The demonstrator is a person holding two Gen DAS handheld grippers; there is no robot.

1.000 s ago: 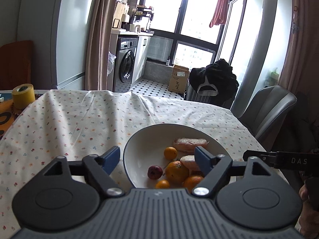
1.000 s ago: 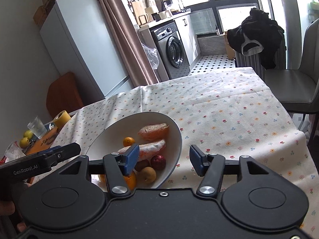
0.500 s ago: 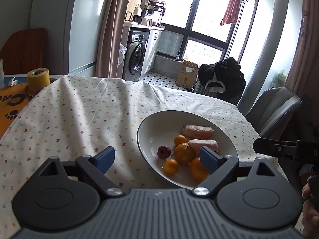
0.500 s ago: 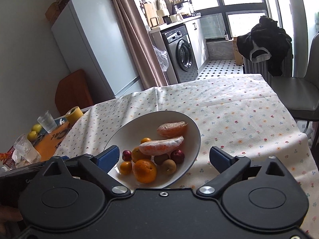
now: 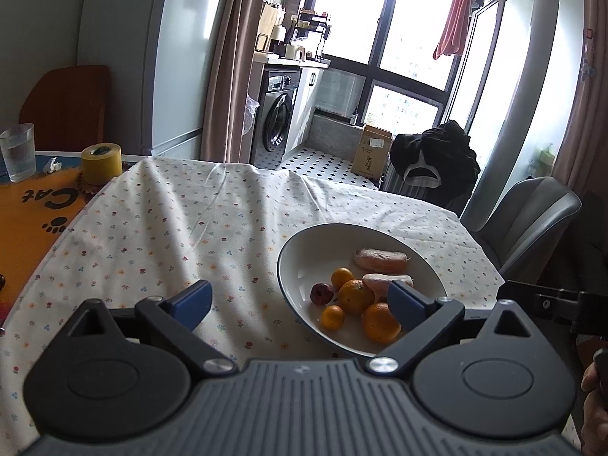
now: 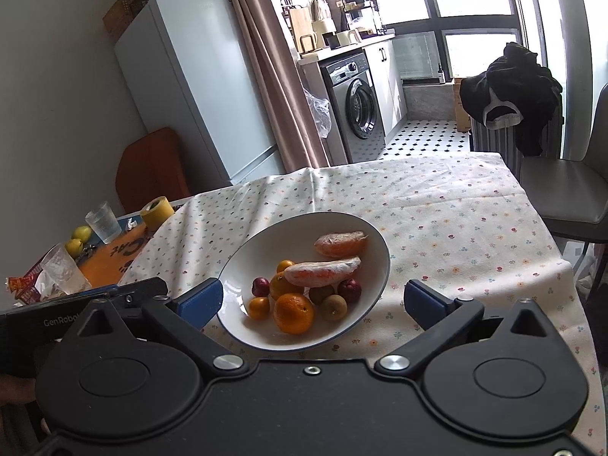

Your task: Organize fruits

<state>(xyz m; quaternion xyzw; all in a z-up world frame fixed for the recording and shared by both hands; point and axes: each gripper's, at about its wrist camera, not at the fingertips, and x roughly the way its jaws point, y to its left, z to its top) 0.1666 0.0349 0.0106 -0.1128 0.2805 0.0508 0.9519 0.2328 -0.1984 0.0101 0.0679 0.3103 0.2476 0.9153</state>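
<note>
A white bowl point(image 6: 380, 262) sits on the flowery tablecloth point(image 6: 456, 209), near the front edge of the table. It holds the fruit — a big orange point(image 6: 293, 312), small oranges point(image 6: 259, 307), a red fruit point(image 6: 259, 287), two brown fruits point(image 6: 333, 307) and two wrapped peeled pieces point(image 6: 322, 273). The right gripper point(image 6: 313, 302) hangs over the near side of the bowl, its blue tips spread wide, holding nothing. The left gripper point(image 5: 300, 302) is spread wide too — its right tip is over the bowl's near rim. Far left are a glass point(image 5: 17, 152), yellow tape point(image 5: 102, 163) and two pears point(image 6: 78, 239).
</note>
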